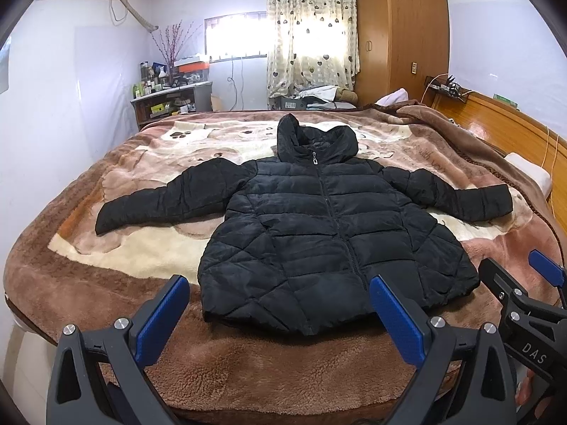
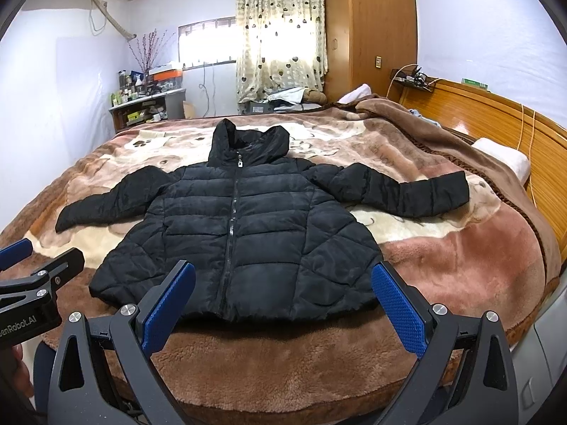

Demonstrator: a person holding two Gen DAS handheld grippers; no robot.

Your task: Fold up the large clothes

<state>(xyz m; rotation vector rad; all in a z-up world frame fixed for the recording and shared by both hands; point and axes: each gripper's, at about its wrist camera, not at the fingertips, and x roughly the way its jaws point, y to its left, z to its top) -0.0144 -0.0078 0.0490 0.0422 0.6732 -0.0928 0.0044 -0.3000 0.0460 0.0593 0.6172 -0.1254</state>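
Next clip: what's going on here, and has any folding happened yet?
A person holds a hand-held gripper in each hand at the near edge of a bed covered by a brown blanket. A black puffer jacket lies flat on it, zipped up, sleeves spread, hood pointing away. The left hand-held gripper and right hand-held gripper are both open, hovering near the hem and holding nothing. No fold has been made yet.

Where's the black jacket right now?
The black puffer jacket lies flat, front up, mid-bed on the brown blanket, sleeves spread, hood toward the window, just beyond both open grippers.
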